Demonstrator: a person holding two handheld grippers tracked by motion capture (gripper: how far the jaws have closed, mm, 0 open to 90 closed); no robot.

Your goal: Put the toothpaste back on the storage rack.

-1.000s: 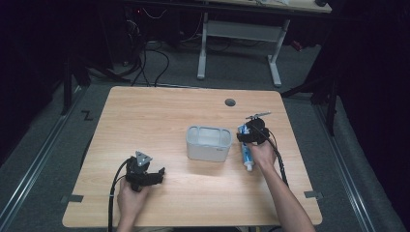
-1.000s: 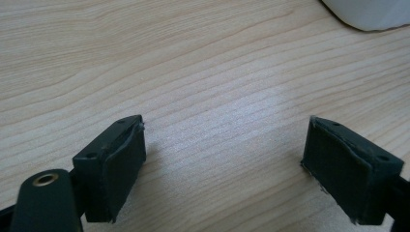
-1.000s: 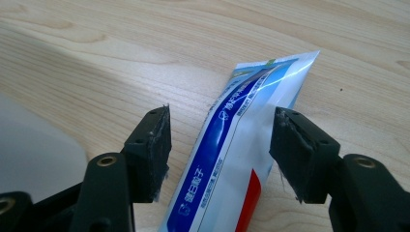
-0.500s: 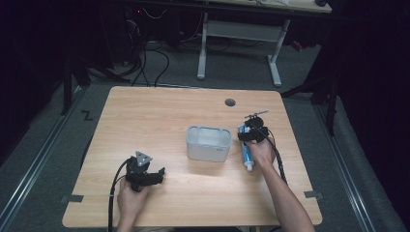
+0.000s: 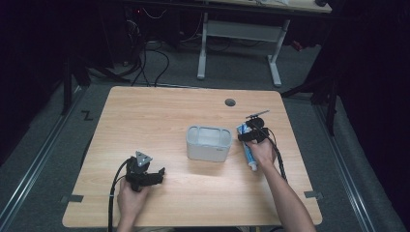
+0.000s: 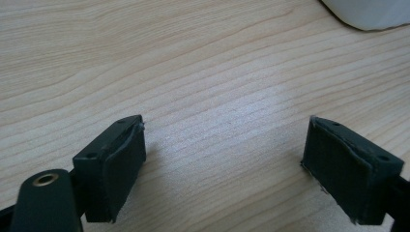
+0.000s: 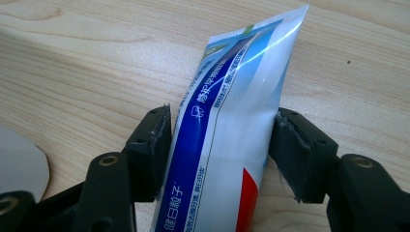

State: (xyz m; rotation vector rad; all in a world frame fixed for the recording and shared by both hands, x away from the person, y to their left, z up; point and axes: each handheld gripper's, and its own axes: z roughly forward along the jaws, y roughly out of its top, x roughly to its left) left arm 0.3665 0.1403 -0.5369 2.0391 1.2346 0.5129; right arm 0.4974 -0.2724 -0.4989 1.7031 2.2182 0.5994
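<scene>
Near the table's (image 5: 145,116) right edge, the right gripper (image 7: 220,154) clamps a toothpaste tube (image 7: 227,125); left gripper (image 6: 225,159) jaws apart, near the front-left corner.

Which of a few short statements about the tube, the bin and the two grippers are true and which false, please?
1. The right gripper grips the tube. True.
2. The left gripper holds the bin. False: its jaws are apart over bare table, holding nothing.
3. The tube lies inside the bin. False: it is beside the bin, on the right gripper's side.
4. The bin stands between the two grippers. True.
</scene>
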